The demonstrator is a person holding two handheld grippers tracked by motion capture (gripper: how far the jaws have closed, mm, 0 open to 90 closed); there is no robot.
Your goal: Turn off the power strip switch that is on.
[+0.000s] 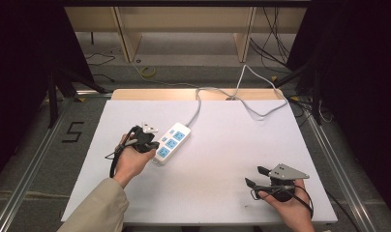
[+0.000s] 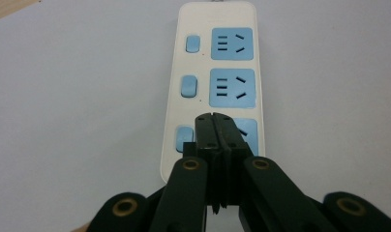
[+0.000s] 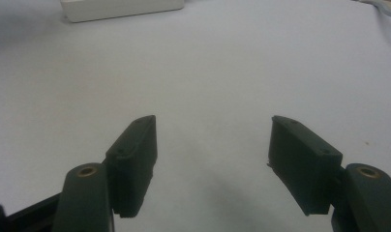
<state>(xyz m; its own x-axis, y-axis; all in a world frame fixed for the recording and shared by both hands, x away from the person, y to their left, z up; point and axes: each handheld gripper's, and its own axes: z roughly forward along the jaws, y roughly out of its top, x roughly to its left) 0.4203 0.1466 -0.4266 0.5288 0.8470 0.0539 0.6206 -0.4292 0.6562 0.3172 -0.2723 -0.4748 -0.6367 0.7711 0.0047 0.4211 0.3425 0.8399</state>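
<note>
Left gripper [image 2: 214,116], jaws pressed together on nothing, tips poised over the nearest blue rocker switch [image 2: 185,138] of the white power strip [image 2: 176,72], socket [image 2: 248,133] just to their right. Looks like a switch press underway. Best done square on the button's middle, tips kept together, gentle downward push, no sliding onto the socket. Further right, well apart from the strip, right gripper [image 1: 256,176] resting on the white table [image 1: 222,154], jaws spread wide, empty.

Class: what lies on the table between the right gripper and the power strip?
Nothing: in the high view, bare white table separates the right gripper from the power strip.
</note>
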